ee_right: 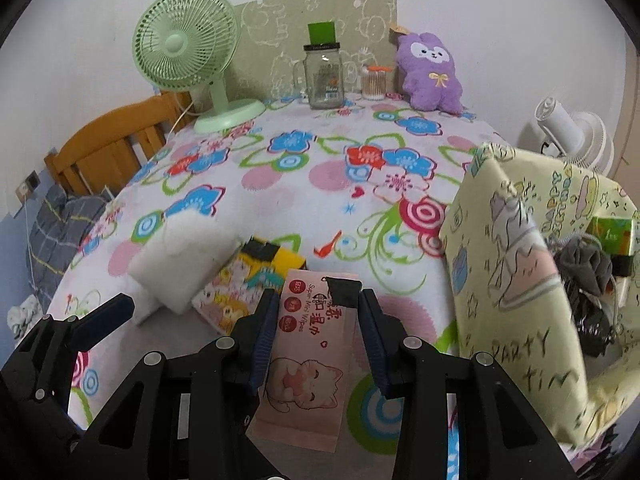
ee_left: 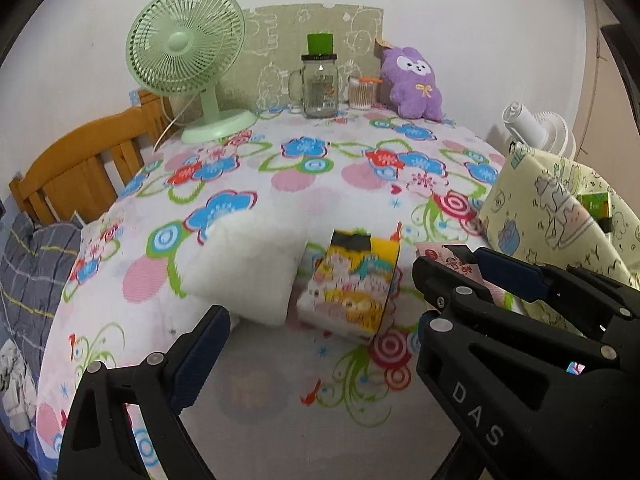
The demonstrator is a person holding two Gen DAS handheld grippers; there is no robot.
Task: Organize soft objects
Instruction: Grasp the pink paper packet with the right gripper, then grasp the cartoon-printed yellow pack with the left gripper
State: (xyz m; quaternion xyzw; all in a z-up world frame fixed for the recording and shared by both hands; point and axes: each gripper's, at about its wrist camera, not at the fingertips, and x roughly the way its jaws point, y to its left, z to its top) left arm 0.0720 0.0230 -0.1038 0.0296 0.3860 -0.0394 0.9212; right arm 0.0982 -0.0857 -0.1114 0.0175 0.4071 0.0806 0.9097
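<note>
My right gripper (ee_right: 320,304) is shut on a pink wet-wipes pack (ee_right: 308,364) with a cartoon cat, held just above the flowered cloth; the left wrist view shows that gripper (ee_left: 452,262) with the pack's pink corner between its pads. My left gripper (ee_left: 316,344) stands wide open with nothing between its fingers, just short of a white foam block (ee_left: 248,268) and a cartoon-printed tissue pack (ee_left: 352,292). A yellow-and-black sponge (ee_left: 362,242) lies behind the tissue pack. A purple plush toy (ee_right: 430,72) sits at the far end.
A yellow printed fabric bin (ee_right: 512,264) stands at the right with dark socks (ee_right: 584,272) and a green pack (ee_right: 612,232) inside. At the back stand a green fan (ee_right: 188,52), a glass jar (ee_right: 324,76) and a cotton-swab tub (ee_right: 374,84). A wooden headboard (ee_left: 80,168) borders the left.
</note>
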